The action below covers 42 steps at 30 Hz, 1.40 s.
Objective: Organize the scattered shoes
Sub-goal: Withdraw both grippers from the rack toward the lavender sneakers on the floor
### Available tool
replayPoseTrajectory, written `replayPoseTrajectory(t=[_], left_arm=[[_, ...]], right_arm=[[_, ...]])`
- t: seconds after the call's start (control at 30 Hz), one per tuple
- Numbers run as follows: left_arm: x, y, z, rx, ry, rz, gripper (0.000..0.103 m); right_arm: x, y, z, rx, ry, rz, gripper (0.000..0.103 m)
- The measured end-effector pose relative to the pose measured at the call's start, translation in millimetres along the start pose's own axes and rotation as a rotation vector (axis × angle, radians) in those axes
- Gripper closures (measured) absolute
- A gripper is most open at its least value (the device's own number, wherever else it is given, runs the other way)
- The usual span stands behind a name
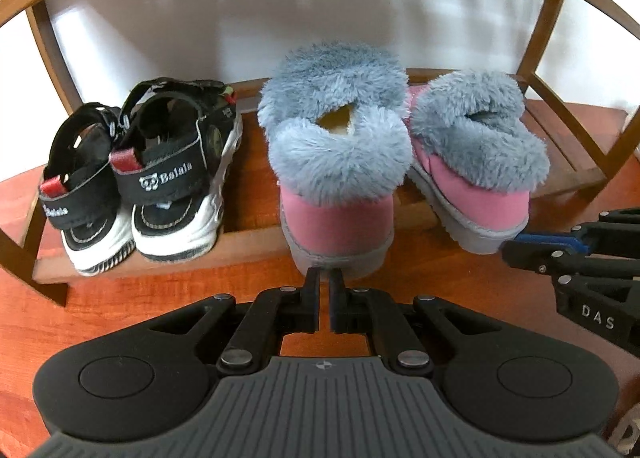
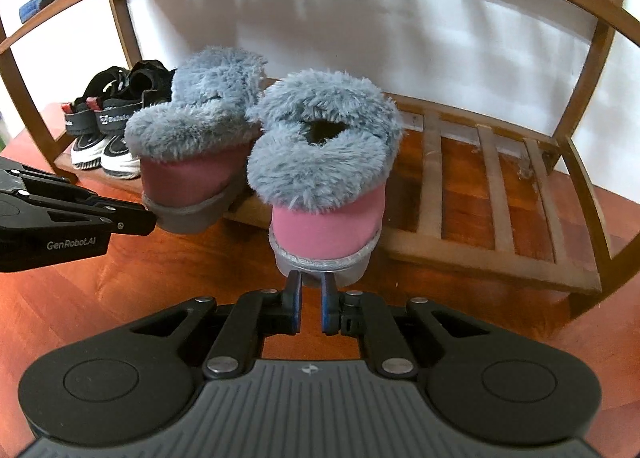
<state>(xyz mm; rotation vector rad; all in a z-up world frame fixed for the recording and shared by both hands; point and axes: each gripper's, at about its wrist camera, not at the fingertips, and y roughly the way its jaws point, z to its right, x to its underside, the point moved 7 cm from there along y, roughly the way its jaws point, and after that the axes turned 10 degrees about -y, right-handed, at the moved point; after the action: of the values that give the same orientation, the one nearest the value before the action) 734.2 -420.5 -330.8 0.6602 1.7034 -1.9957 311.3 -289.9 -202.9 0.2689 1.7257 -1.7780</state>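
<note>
1. the left tool (image 1: pixel 324 278) is nearly shut, its tips pressed against the grey heel sole of the left pink slipper (image 1: pixel 336 186).
2. the right tool (image 2: pixel 311 281) is almost closed at the heel of the right pink slipper (image 2: pixel 324 194).
3. both slippers are set on the bottom shelf (image 2: pixel 472 194) of the shoe rack, beside the black sandals (image 1: pixel 140 178).

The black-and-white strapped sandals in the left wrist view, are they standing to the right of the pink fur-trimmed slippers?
No, the black-and-white strapped sandals stand left of the pink fur-trimmed slippers.
</note>
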Motion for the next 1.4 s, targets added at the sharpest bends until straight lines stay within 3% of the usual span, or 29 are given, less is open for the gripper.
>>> replayPoseTrajectory(t=[0.73,0.97,1.4], left_arm=[[-30.6,38.0,12.3,0.01,0.015,0.004,0.096],[-20.1,25.0,12.2,0.012,-0.002,-0.012,0.096],[2.0,-34.7,15.6,-0.001,-0.029,0.01,0.093]], right_arm=[[-35.3,45.2,13.2,0.002,0.017,0.011,0.092],[-30.7,30.6,14.0,-0.007,0.043,0.006,0.091],[-11.4,-27.8,10.1,0.007,0.075,0.03,0.091]])
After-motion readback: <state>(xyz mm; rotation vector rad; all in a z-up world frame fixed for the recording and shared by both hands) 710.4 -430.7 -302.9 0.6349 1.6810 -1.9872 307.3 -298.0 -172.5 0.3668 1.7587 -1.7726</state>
